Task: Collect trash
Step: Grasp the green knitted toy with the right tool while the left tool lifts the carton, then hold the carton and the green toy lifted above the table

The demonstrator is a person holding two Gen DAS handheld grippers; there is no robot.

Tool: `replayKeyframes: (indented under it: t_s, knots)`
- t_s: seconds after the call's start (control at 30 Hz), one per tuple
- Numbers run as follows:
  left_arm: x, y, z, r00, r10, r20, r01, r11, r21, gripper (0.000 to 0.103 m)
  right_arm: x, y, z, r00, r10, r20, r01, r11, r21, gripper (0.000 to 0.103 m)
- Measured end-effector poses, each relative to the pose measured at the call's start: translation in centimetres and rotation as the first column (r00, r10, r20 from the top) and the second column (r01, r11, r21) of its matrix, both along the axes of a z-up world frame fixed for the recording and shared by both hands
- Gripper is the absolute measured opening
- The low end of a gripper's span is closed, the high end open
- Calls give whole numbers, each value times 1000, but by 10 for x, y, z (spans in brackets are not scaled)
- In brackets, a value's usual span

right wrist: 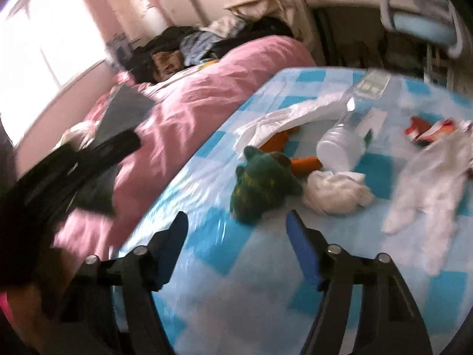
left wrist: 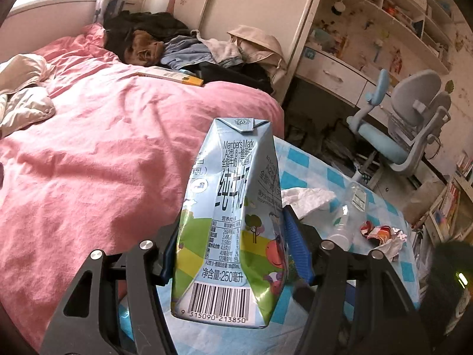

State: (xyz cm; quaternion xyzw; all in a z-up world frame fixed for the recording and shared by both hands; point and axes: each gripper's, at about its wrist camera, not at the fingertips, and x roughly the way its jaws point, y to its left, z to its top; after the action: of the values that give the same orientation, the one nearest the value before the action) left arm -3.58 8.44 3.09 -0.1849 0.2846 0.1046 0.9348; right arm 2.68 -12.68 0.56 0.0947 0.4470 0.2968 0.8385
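**Milk carton clamped on the left, open fingers over the litter on the right**

Above the near edge of the desk, the left gripper point(left wrist: 233, 254) has its blue-padded fingers point(left wrist: 297, 245) pressed against both sides of a pale blue, dented 250 ml milk carton point(left wrist: 230, 222), which stands upright between them with its barcode toward the camera. Behind the carton lies the pink quilt point(left wrist: 103, 153) of a bed, heaped at its far end with dark and pale clothes point(left wrist: 183, 47).

The desk wears a blue-and-white checked plastic cover point(right wrist: 207, 236). In the right wrist view, which is blurred, the right gripper point(right wrist: 236, 236) hovers over this cover with its fingers point(right wrist: 301, 245) apart and nothing between them. Just beyond them, toward the middle of the desk, sits a green plush toy with orange parts point(right wrist: 263, 183), touching a crumpled white tissue ball point(right wrist: 334, 195) on its right. A clear plastic bottle point(right wrist: 343, 142) lies on its side behind the tissue, partly over a long white sheet of crumpled paper point(right wrist: 283, 121). Toward the right edge lie a red-and-white crumpled wrapper point(right wrist: 428, 130) and another white crumpled tissue point(right wrist: 428, 189). A grey-and-blue desk chair point(left wrist: 414, 124) stands on the floor past the desk's far side.
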Motion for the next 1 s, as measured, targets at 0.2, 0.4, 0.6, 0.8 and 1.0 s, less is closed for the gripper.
replayKeyframes:
  t_s: [0.2,0.4,0.6,0.8,1.0]
  knots:
    - [-3,-4,1,1000,-25,6,25,1000,16,60,25,14,-16,995,-88,-55,88,996,-4,50]
    - [-3,-5,0,999,-51,0,51,999,14,60,16,2,-11,997,-58,-46,56,998,-31,37]
    - [-7,-22,-1,995,-99,-1,99,993,61,60,-23,-28,1,1000,0,-25,-2,994,-114,37]
    - [-10,-42,-4,989,-148,-14,149,983,109,60,-62,-60,10,1000,13,9,-11,982,-191,37]
    - [-12,-63,-11,982,-184,-39,188,971,151,60,-72,-69,6,999,-4,47,14,979,-204,37]
